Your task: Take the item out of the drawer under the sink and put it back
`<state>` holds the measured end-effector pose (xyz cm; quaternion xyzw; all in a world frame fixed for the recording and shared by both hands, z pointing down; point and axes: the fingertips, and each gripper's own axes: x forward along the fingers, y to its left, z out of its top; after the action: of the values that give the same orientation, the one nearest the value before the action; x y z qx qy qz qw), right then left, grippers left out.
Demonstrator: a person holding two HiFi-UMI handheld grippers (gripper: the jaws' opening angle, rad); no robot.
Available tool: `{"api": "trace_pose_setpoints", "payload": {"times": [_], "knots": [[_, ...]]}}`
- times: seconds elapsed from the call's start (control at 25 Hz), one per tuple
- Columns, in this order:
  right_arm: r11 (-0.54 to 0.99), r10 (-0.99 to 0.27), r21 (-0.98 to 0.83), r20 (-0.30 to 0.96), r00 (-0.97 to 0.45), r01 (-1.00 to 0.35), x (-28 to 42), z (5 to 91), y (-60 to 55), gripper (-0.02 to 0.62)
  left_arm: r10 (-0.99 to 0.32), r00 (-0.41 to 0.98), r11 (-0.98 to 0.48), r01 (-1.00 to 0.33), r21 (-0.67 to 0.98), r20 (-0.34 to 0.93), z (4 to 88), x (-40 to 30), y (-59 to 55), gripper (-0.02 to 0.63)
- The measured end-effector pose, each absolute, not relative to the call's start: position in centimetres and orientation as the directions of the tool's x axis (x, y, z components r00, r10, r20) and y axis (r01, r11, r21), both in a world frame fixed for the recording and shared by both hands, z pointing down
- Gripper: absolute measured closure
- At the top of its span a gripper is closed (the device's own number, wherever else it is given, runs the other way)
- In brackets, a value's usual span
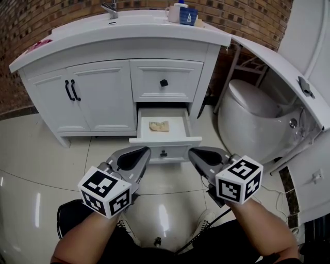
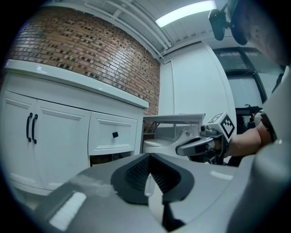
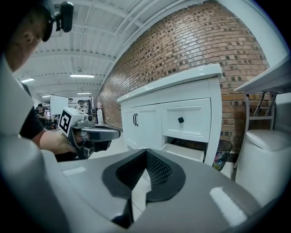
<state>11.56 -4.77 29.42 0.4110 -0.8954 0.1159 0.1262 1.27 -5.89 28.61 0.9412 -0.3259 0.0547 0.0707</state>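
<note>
The low drawer point(image 1: 165, 144) under the sink stands pulled out, and a beige, crumpled item point(image 1: 159, 126) lies on its white floor. My left gripper point(image 1: 138, 151) hovers just before the drawer front, to the left of its black knob point(image 1: 163, 153). It is shut and holds nothing. My right gripper point(image 1: 197, 152) is level with it at the drawer's right corner, also shut and empty. In the left gripper view the shut jaws point(image 2: 149, 155) point past the vanity, with the right gripper point(image 2: 200, 145) beyond them. The right gripper view shows its shut jaws point(image 3: 146, 153), the left gripper point(image 3: 97, 133) and the open drawer point(image 3: 184, 152).
A white vanity point(image 1: 103, 98) has double doors on the left and a closed upper drawer point(image 1: 165, 81). On its top are a faucet point(image 1: 110, 9), a cup point(image 1: 173, 12) and a blue box point(image 1: 188, 16). A white toilet point(image 1: 252, 118) stands right. A bin point(image 3: 221, 154) sits between them.
</note>
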Motion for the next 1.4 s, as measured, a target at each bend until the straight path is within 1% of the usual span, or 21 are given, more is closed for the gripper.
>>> {"api": "trace_pose_setpoints", "payload": {"times": [0.52,1.4], "knots": [[0.642,-0.685,-0.13,0.347,-0.641,-0.756,11.2,30.4,-5.6,0.588,-0.603,0.783,-0.775,-0.621,0.121,0.155,29.1,0.9,-6.3,0.6],[0.648,-0.681,-0.121,0.35,-0.643,-0.752,10.9,30.3,-5.3,0.589,-0.599,0.787,-0.779,-0.615,0.122,0.146,28.8,1.0,-6.0,0.6]]}}
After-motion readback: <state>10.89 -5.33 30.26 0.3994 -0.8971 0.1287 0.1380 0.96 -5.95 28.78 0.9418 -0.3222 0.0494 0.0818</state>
